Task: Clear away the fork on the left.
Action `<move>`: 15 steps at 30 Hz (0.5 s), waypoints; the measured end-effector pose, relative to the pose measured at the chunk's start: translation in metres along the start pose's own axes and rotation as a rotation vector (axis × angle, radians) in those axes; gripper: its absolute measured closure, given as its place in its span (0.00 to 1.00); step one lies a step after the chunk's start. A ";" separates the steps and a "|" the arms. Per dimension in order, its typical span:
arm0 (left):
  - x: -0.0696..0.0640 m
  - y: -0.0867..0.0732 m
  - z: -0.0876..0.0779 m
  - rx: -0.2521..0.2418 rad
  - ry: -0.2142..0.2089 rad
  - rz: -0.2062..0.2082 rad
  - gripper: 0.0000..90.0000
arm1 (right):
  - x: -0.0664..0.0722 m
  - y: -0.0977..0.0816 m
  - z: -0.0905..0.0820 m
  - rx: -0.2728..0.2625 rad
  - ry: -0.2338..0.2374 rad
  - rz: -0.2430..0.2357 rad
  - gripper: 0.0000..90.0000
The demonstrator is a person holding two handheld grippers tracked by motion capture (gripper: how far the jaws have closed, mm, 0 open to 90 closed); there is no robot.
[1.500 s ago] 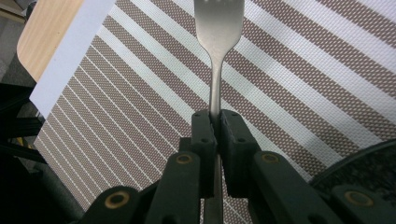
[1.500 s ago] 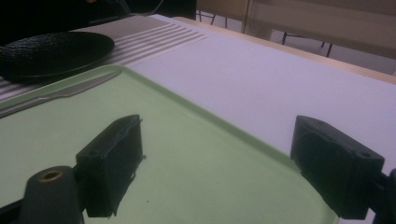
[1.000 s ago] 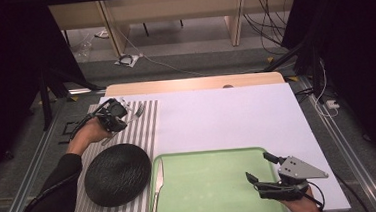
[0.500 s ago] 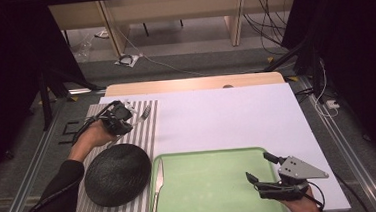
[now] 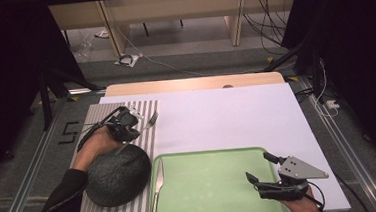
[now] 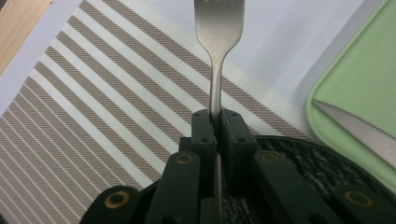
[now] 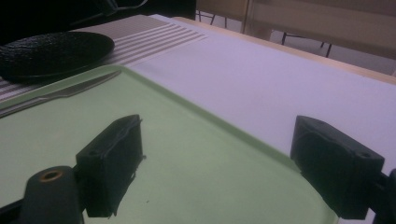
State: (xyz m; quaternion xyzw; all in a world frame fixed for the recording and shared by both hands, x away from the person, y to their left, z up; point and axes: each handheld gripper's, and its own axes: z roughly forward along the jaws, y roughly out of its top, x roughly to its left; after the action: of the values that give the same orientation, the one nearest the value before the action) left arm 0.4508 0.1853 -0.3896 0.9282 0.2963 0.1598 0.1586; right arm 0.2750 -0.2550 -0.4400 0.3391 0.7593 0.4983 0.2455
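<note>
My left gripper (image 5: pixel 136 125) is shut on a metal fork (image 5: pixel 150 120) and holds it above the striped placemat (image 5: pixel 96 115), just past the black plate (image 5: pixel 118 175). In the left gripper view the fork (image 6: pixel 217 32) stands straight up out of the closed jaws, tines away, and the gripper (image 6: pixel 217 125) pinches its handle. My right gripper (image 5: pixel 261 168) rests open over the right end of the green tray (image 5: pixel 206 185). Its two jaws stand wide apart with nothing between them in the right gripper view, where the gripper (image 7: pixel 233 154) hovers over the tray (image 7: pixel 187 158).
A knife (image 5: pixel 157 188) lies along the tray's left edge, also visible as the knife (image 7: pixel 60 93) in the right gripper view. A white sheet (image 5: pixel 237 117) covers the table. Beyond the far wooden edge (image 5: pixel 194 83) lie floor cables and table legs.
My left hand has carried the fork rightward across the striped placemat, toward the white sheet. The right gripper has stayed still over the tray.
</note>
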 end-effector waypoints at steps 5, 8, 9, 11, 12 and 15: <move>-0.013 0.002 -0.002 -0.017 -0.024 -0.007 0.94 | 0.000 0.000 0.000 0.001 0.000 0.000 0.20; -0.022 0.003 -0.004 -0.026 -0.039 -0.003 0.94 | 0.000 0.000 0.000 0.001 -0.001 0.000 0.20; -0.024 0.003 -0.004 -0.027 -0.044 0.002 0.94 | 0.000 0.000 0.000 0.000 0.000 0.000 0.20; -0.030 0.004 -0.005 -0.031 -0.054 0.009 0.94 | 0.000 0.000 0.000 0.000 -0.001 0.001 0.20; -0.033 0.004 -0.006 -0.034 -0.057 0.010 0.94 | 0.000 0.000 0.000 0.001 -0.001 0.000 0.20; -0.042 0.004 -0.008 -0.054 -0.074 0.013 0.94 | 0.000 0.000 0.000 -0.001 0.000 -0.002 0.20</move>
State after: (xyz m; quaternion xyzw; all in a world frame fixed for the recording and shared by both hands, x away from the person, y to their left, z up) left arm 0.4176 0.1588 -0.3895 0.9308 0.2795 0.1344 0.1936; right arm 0.2748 -0.2547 -0.4398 0.3380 0.7595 0.4984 0.2461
